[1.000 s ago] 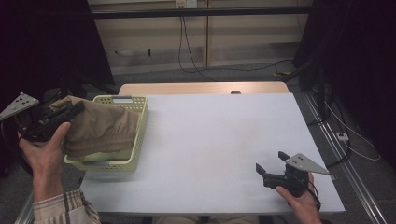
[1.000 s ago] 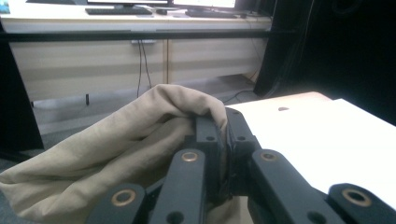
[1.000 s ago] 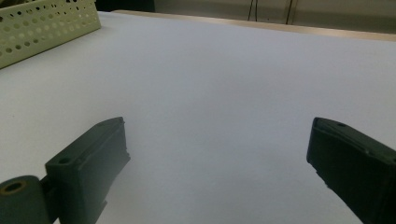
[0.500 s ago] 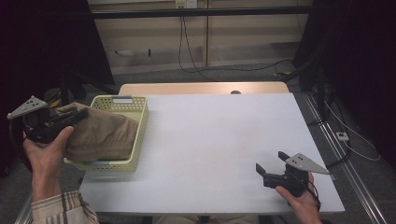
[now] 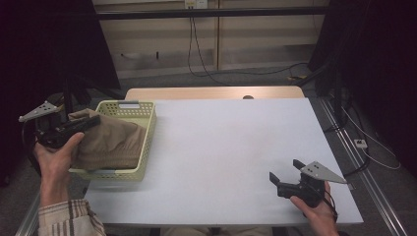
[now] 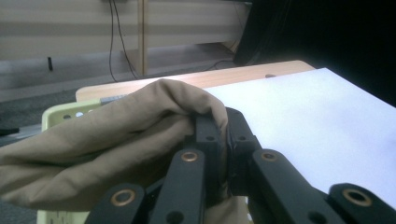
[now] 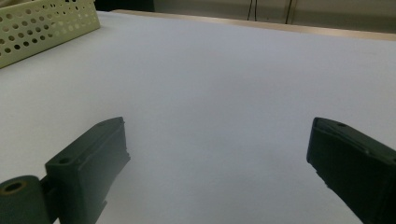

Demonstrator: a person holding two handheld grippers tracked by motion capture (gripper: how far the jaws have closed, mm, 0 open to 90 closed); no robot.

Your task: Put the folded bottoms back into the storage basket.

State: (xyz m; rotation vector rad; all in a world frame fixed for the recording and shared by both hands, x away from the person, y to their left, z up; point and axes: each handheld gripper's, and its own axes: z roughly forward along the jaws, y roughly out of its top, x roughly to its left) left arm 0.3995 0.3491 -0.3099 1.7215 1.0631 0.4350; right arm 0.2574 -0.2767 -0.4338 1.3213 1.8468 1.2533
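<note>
- The left gripper (image 5: 91, 123) is above the left edge of the desk (image 5: 221, 147), over the basket (image 5: 142, 142), and it points toward the desk's middle.
- Its two black fingers (image 6: 210, 135) are pressed close together and pinch a fold of the tan cloth (image 5: 110, 142). In the left gripper view the cloth bunches over the fingertips and hangs down to the left of them.
- The cloth lies mostly inside the basket, heaped above the rim, with its upper part lifted in the grip. One end of it reaches over the basket's left side, toward the hand (image 5: 56, 157) that carries the gripper.
- The basket is pale yellow-green with rows of round holes in its walls. It stands at the desk's left edge, roughly midway between the far and near corners, and its left side overhangs that edge a little.
- The right gripper (image 5: 285, 176) is low over the near right corner of the desk, held in the person's right hand (image 5: 317, 209), well apart from the basket and the cloth.
- Its fingers (image 7: 88, 163) are spread wide with nothing between them; in the right gripper view bare white desk shows in the gap, and the basket's holed wall sits at the upper left.
- The desk's top is white, with a strip of light wood along its far edge.
- A plaid sleeve (image 5: 69, 221) covers the left forearm at the near left corner.
</note>
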